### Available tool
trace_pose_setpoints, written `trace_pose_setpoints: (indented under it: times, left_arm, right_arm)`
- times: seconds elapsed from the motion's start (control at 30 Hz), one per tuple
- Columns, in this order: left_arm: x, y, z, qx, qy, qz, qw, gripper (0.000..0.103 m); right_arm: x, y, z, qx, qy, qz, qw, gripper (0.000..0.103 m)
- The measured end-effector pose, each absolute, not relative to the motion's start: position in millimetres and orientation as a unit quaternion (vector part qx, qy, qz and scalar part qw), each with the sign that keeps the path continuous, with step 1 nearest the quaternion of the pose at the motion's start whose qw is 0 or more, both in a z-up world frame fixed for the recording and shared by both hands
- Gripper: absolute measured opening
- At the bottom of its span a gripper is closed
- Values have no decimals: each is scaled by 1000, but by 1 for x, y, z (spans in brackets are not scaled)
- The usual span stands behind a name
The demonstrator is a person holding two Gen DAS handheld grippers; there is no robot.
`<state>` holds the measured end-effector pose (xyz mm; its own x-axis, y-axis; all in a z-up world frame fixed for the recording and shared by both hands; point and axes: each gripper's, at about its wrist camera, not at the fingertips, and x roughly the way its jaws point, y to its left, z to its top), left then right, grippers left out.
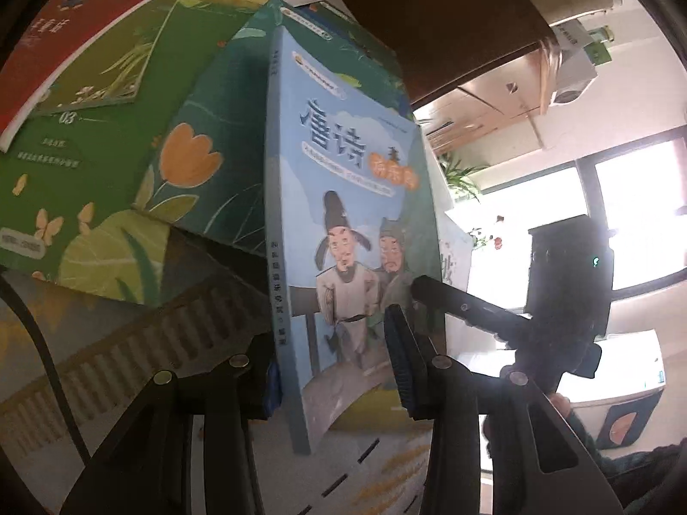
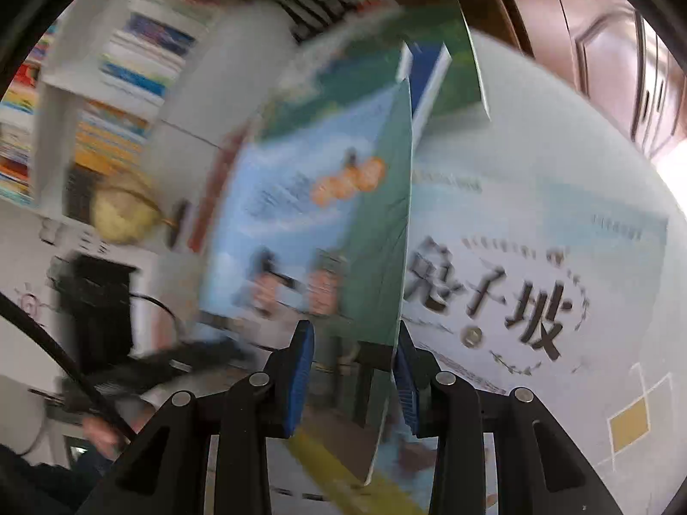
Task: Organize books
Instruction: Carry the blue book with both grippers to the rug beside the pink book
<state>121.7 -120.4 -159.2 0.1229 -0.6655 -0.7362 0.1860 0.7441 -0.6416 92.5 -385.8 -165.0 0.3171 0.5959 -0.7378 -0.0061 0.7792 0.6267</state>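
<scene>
**Between both tools: blue poetry book up on edge**

Between the pads of the left tool (image 1: 335,369), upright and slightly tilted: the blue book (image 1: 356,214) with two robed figures on its cover. Spine against one pad, the other pad lying over the cover. Set narrow, but no telling whether truly pinching or merely bracing. Across at the book's open edge, the right tool (image 2: 354,369), also set narrow. Page edge against one pad, a gap showing at the other, so seemingly guiding rather than clamping, though badly blurred. Just behind the blue book, a white book (image 2: 536,279) with bold black lettering, face-on and upright. Off to the side, a loose overlapping pile: a teal book (image 1: 202,163) with an orange tulip, a green book (image 1: 86,180) and a red book (image 1: 86,21).

Probably mid-step: standing one volume upright beside the white one. Next, likely, squaring both covers together and bringing the lower edges level before letting go. Main risks: slipping through a loose hold, or toppling sideways once released.
</scene>
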Motion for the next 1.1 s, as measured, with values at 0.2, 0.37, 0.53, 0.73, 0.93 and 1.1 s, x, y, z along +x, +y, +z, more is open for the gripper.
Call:
trace_pose_setpoints:
  times: [0.2, 0.37, 0.53, 0.73, 0.93, 1.1]
  left_arm:
    - [104, -142, -136, -117, 567, -279, 766, 37]
    - [96, -152, -108, -41, 528, -262, 807, 37]
    - [88, -153, -90, -10, 507, -245, 826, 37]
    - [73, -117, -71, -48, 491, -215, 843, 38]
    - [53, -52, -33, -90, 449, -172, 872, 38]
    - [29, 24, -1, -104, 404, -127, 900, 38]
  right_arm:
    - [82, -354, -138, 121, 529, 169, 823, 31]
    - [71, -328, -108, 19, 494, 181, 850, 31]
    - [63, -313, -76, -50, 451, 205, 867, 31]
    - [63, -283, -51, -93, 425, 248, 866, 31]
    - [53, -228, -11, -109, 373, 288, 875, 31]
    - [43, -158, 20, -123, 331, 328, 876, 31]
